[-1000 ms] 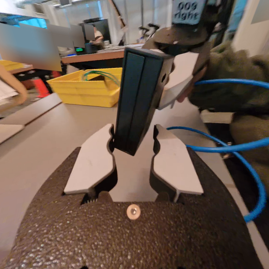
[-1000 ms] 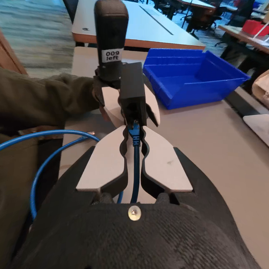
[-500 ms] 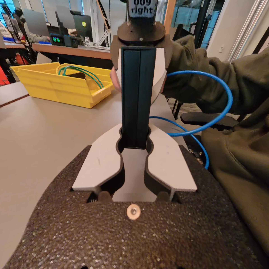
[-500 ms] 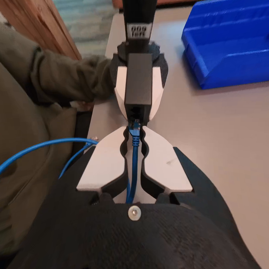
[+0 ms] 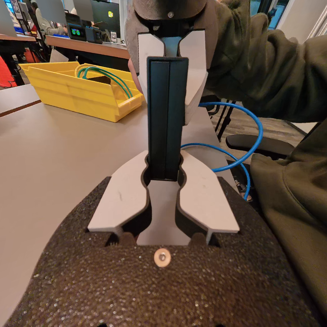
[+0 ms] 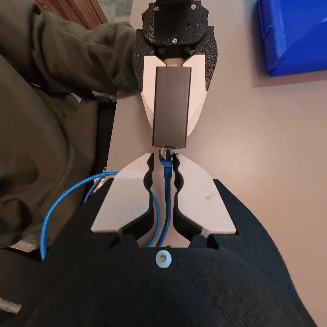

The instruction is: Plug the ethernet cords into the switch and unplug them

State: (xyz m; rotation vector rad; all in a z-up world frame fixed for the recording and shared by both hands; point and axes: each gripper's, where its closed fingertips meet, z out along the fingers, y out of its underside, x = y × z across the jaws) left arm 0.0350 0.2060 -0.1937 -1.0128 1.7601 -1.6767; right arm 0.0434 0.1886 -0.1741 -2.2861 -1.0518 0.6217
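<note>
The black switch (image 5: 166, 115) is a long box held off the table (image 5: 53, 150). My left gripper (image 5: 163, 166) is shut on its near end. In the right wrist view the switch (image 6: 170, 106) points its port end at me, with the left gripper (image 6: 169, 127) behind it. My right gripper (image 6: 163, 156) is shut on the plug (image 6: 166, 161) of the blue ethernet cord (image 6: 166, 203). The plug's tip sits at the port mouth; how deep it is I cannot tell. The cord loops off the table edge (image 5: 254, 134). The right gripper's fingers (image 5: 196, 92) flank the switch's far end.
A yellow bin (image 5: 70, 95) with green cords stands at the back left of the table. A blue bin (image 6: 292, 35) stands to the right. The person's olive sleeves (image 5: 256, 62) and a chair arm (image 5: 256, 143) lie beyond the table's edge.
My left jaws closed onto the switch's end, which had been tilted and loose between them. Both grippers and the switch swung round together, so the right view now looks down at the table.
</note>
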